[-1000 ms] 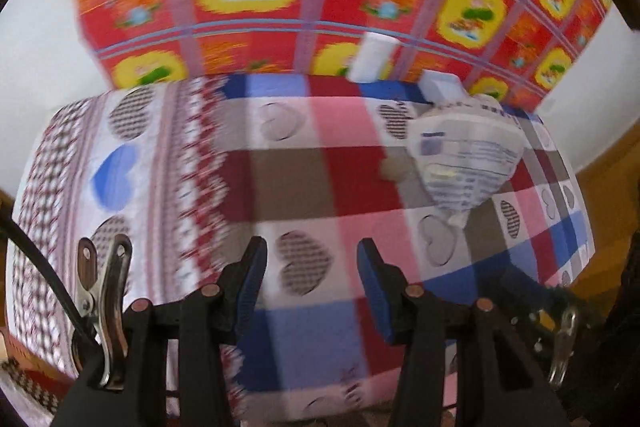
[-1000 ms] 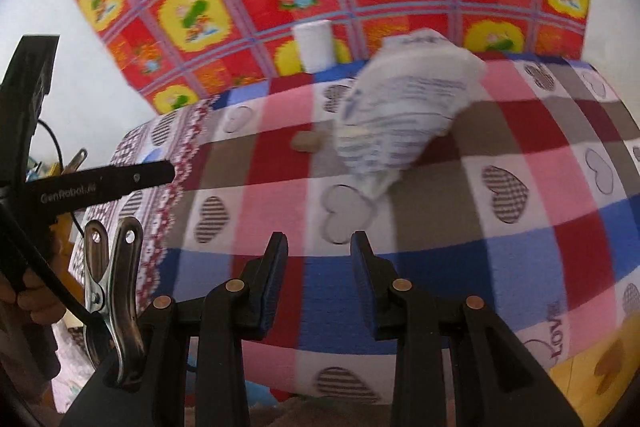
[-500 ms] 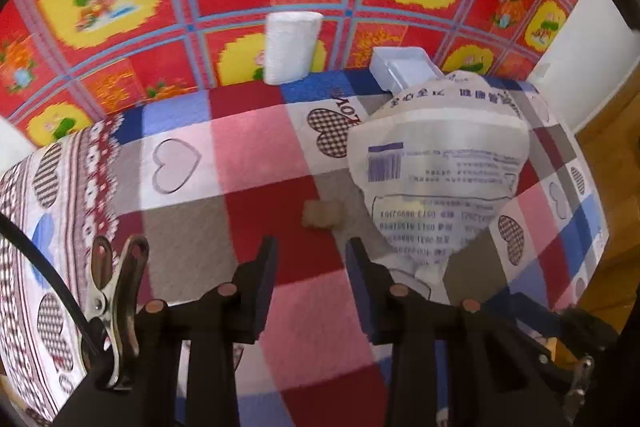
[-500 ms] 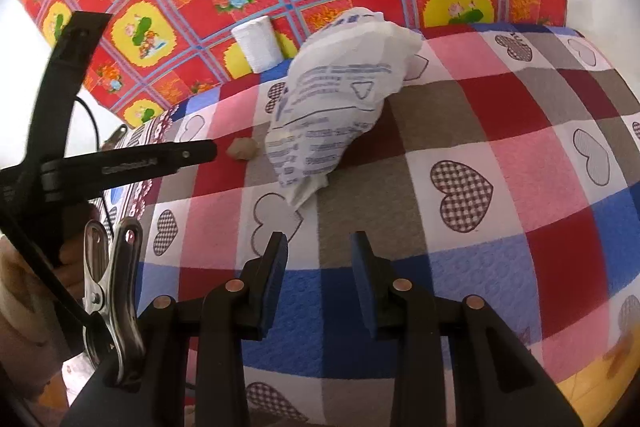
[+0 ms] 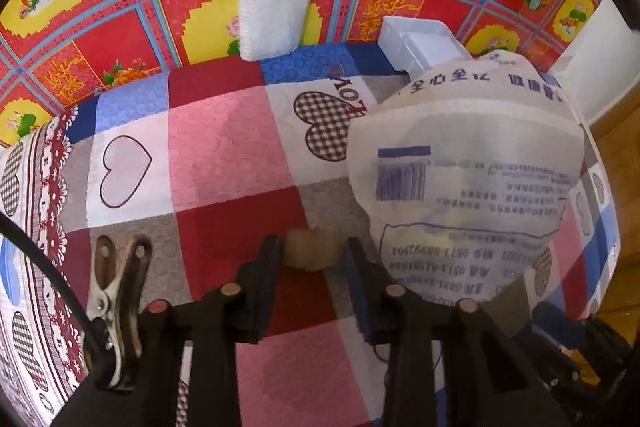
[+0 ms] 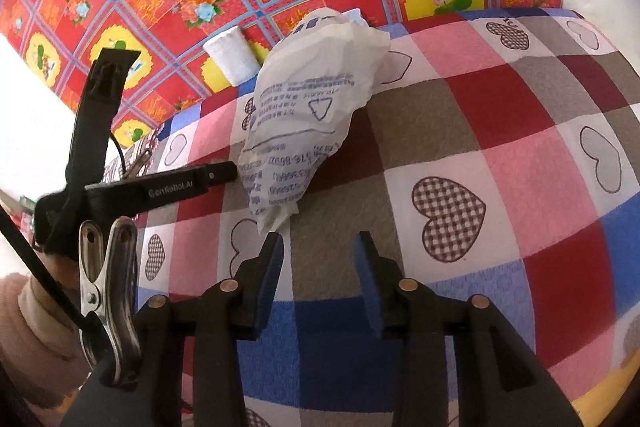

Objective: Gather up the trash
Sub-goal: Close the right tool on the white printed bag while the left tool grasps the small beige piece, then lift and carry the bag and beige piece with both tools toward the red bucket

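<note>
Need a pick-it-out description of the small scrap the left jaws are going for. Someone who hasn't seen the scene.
Start at the checked heart-print tablecloth and find the big white printed plastic bag lying on it. Just left of the bag's near end sits a small tan crumpled scrap, between the closing jaws of the left gripper. It is the only small brownish thing there; the paper roll and box are white.

A red, pink, blue and grey checked cloth (image 5: 224, 163) with hearts; white bag (image 5: 468, 187) printed in blue.
</note>
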Available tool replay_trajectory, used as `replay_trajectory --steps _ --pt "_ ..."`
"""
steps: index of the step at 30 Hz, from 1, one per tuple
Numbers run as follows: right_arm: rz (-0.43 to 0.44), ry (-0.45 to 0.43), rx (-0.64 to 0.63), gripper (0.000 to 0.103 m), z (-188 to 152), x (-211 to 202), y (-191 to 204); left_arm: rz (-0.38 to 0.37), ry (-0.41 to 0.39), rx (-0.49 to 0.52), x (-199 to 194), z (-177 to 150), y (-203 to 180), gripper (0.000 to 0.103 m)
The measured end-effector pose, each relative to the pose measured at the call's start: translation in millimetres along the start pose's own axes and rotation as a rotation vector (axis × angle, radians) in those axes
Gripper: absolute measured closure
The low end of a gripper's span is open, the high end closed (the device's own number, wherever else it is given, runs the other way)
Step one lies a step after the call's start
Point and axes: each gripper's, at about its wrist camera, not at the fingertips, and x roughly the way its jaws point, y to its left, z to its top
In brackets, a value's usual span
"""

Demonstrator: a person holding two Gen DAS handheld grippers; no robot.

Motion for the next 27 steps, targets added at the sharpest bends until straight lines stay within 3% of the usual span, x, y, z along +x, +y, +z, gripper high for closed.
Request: replay_trajectory --steps 4,6,9,17,25,26,27 --pt "0.014 -0.013 0.006 0.063 5.5 0.9 -0.4 -0.003 -0.018 0.014 0.5 -0.7 -2.7 0.083" --pt "0.02 -0.015 0.012 0.057 8.6 3.8 -0.6 -0.019 -0.022 0.007 -1.0 -1.7 -0.6 0.088" --pt "0.021 -0.011 0.026 0.049 12.5 9.2 -2.0 -0.032 -0.025 -0.018 -7.2 -3.2 8.2 0.091" --pt "0.009 -0.044 -0.04 0.044 26.6 24.2 12.5 -0.042 -0.079 -0.102 -44.7 -13.1 30.0 0.092" --pt "0.016 -0.039 -0.073 0.044 44.9 47.0 24.8 -0.009 -0.103 -0.212 -72.2 -41.6 68.7 0.092" --pt "0.022 -0.04 -0.073 0.046 46.0 48.6 25.3 -0.005 -0.106 -0.223 -73.7 -44.4 72.7 0.092" --pt "0.021 -0.037 -0.071 0.056 47.0 50.6 26.0 -0.001 -0.11 -0.238 -77.3 -48.8 78.1 0.092"
